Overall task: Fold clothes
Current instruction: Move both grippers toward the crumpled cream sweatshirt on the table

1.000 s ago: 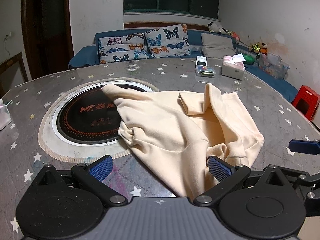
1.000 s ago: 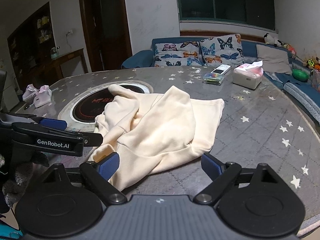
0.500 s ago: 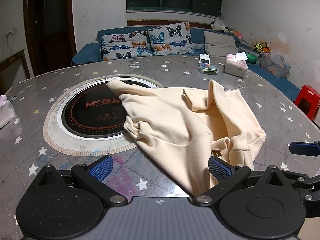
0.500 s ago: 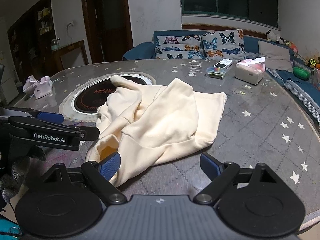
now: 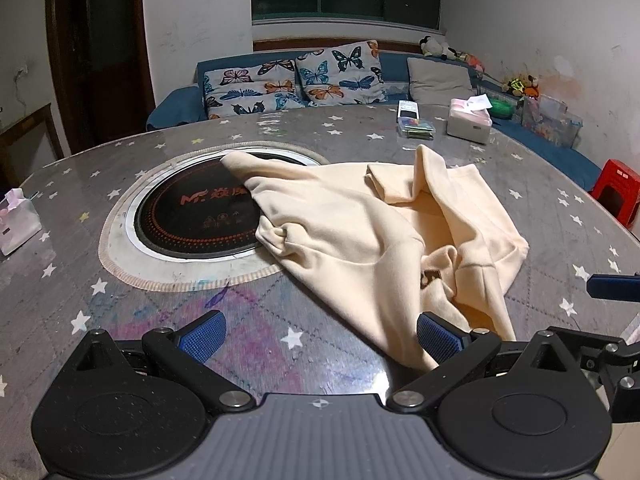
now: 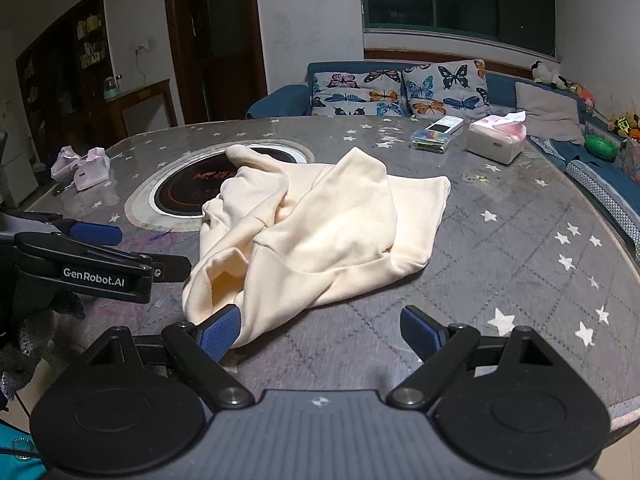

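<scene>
A cream sweatshirt [image 5: 360,236] lies crumpled on the round, star-patterned table [image 5: 120,308], its far-left corner draped over the black cooktop disc [image 5: 196,216] set into the middle. The left gripper [image 5: 318,334] hangs at the near edge with its jaws spread and nothing pinched. The right gripper [image 6: 320,326] is spread wide too, its left pad beside the garment's near hem.

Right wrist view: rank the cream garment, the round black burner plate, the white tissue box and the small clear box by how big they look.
1. cream garment
2. round black burner plate
3. white tissue box
4. small clear box

The boxes sit farther from the camera, so their true size against each other is unsure.
</scene>
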